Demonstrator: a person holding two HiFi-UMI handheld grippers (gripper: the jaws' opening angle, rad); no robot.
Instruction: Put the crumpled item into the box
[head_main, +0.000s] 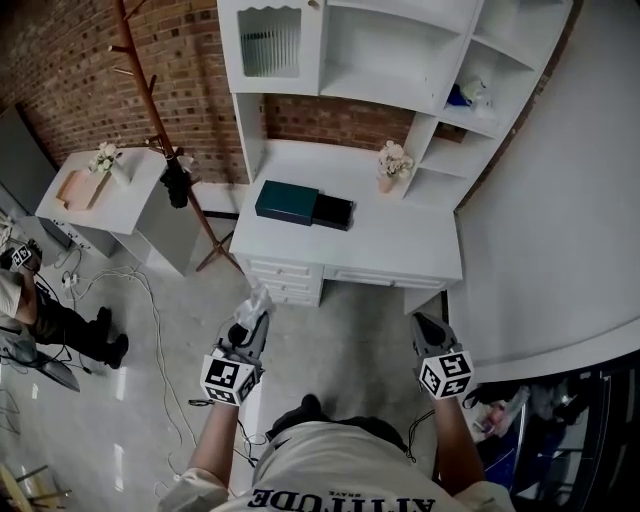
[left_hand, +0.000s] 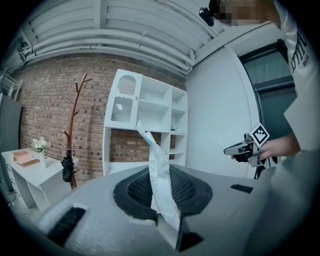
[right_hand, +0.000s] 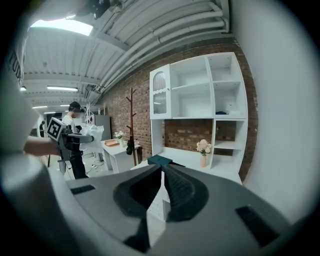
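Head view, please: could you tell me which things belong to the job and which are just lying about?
Job: crumpled item, held in the left gripper; dark box on the desk.
Lying about: flower vase, coat stand, side table.

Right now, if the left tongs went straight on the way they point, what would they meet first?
Probably the white desk with drawers, at its drawer front; depth is unclear. Only grey floor lies before the left tongs, shut on the crumpled white item.
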